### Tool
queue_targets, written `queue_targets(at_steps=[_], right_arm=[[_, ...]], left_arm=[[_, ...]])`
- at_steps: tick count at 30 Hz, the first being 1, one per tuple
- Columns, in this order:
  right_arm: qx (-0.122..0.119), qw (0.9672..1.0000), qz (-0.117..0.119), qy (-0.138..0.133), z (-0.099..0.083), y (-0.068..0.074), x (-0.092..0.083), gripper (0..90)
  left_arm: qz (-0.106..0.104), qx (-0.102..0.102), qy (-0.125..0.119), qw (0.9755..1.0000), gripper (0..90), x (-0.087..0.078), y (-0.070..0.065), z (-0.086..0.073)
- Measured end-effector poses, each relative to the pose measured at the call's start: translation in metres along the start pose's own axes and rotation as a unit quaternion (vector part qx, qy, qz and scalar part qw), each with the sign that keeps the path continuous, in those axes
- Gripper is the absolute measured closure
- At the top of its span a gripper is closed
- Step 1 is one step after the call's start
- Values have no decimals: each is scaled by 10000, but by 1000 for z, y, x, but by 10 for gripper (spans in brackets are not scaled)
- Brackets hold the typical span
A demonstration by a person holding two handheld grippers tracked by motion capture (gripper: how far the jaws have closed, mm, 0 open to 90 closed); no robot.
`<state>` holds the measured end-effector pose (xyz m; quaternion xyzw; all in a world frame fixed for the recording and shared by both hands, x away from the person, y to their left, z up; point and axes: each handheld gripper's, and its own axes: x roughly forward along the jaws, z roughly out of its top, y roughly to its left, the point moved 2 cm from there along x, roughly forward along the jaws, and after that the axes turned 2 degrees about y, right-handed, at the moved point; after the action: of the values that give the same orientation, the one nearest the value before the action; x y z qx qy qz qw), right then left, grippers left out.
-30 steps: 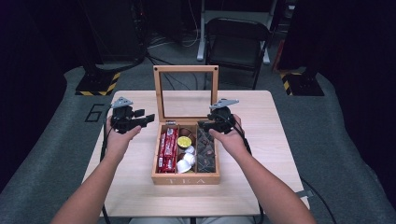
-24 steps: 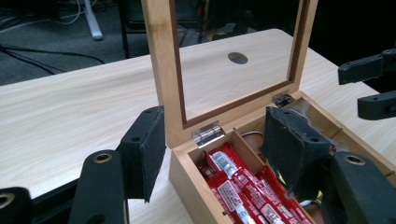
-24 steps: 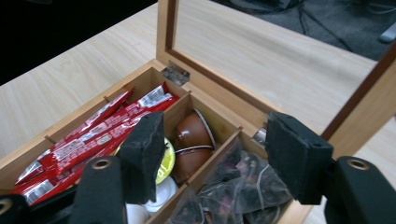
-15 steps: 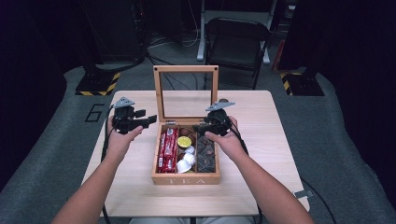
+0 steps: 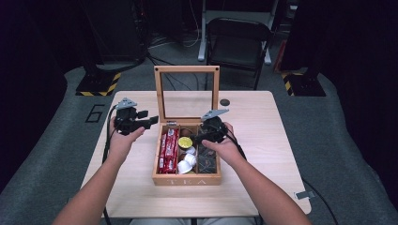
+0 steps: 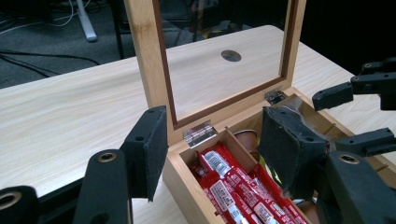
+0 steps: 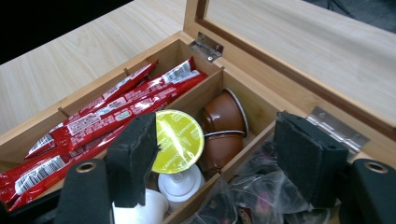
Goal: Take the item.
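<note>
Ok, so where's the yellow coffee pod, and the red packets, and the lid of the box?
yellow coffee pod (image 7: 179, 140), right gripper view, on its round foil top.
red packets (image 7: 107, 116), right gripper view, on the middle of the top packet.
lid (image 5: 187, 69), high view, on the top bar of its wooden frame.

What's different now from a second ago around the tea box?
The right hand-held gripper has dropped lower over the wooden box, toward the middle compartment with the yellow-lidded capsule. Its jaws have just been opening, with nothing gripped between them. The left hand-held gripper stayed put beside the box, holding nothing. The box, its raised lid and the red sachets are unchanged.
</note>
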<state>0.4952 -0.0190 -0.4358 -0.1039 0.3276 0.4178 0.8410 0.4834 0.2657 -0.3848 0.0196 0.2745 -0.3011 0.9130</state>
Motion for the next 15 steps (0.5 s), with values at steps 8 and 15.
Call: queue_targets(at_steps=[8,15], right_arm=[[-85,9998,165,121,-2,9,10,240],[-167,9994,209,225,-2,17,21,211]], left_arm=[[32,-42,0,10000,422,1,1,-1],[38,-37,9,10000,422,1,1,-2]])
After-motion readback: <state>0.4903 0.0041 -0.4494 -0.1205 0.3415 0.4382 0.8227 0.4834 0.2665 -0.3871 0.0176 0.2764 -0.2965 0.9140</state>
